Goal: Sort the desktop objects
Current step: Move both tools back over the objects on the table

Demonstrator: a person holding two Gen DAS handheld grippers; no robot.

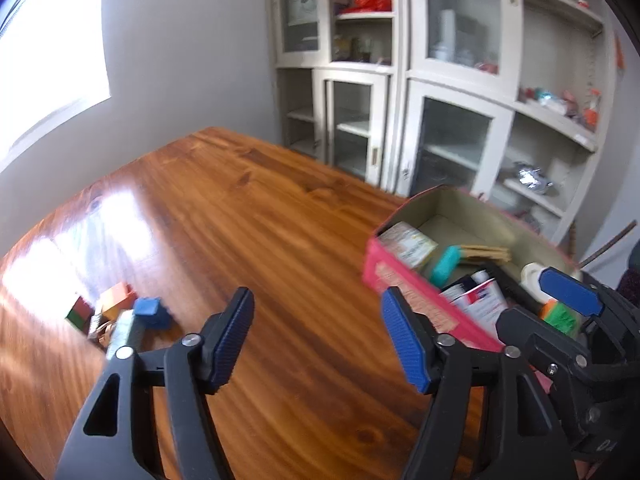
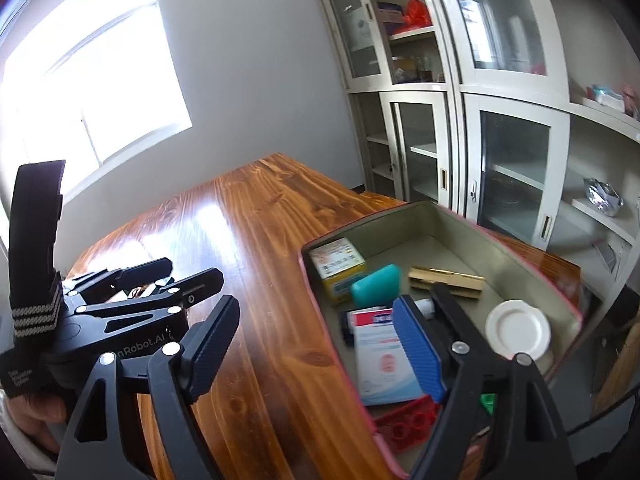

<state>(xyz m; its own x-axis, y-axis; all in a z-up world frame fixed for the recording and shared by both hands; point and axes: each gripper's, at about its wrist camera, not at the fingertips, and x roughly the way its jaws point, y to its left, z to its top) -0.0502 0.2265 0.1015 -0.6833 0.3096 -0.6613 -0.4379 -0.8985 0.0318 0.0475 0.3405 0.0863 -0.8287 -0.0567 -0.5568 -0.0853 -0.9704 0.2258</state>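
Both grippers hang over the wooden tabletop point(image 1: 256, 216) with their fingers spread wide and nothing between them.

The left gripper point(image 1: 320, 336) points across bare wood. Ahead of it to the left, a small heap of things sits on the tabletop: a blue block point(image 1: 154, 312), an orange block point(image 1: 118, 298), a red and green piece point(image 1: 78, 312) and something metallic, too blurred to name.

The right gripper point(image 2: 316, 344) stands at the near end of the pink box point(image 2: 338, 364), which sits toward the right of the tabletop, its right finger over the contents and its left finger over the wood just beside the box wall.

Inside the box lie a yellow and white carton point(image 2: 338, 270), a teal case point(image 2: 376, 284) touching it, a wooden piece point(image 2: 446, 278), a white round lid point(image 2: 518, 328), a white and blue packet point(image 2: 380, 364), a red plastic block point(image 2: 404, 424) near the front corner, and a green piece point(image 2: 488, 402) mostly hidden behind the finger.

A hand point(image 2: 34, 420) grips the left gripper's handle at the lower left of the right wrist view. Beyond the tabletop stands a white glass-door cabinet point(image 1: 440, 100), and a bright window point(image 2: 92, 80) fills the left wall.
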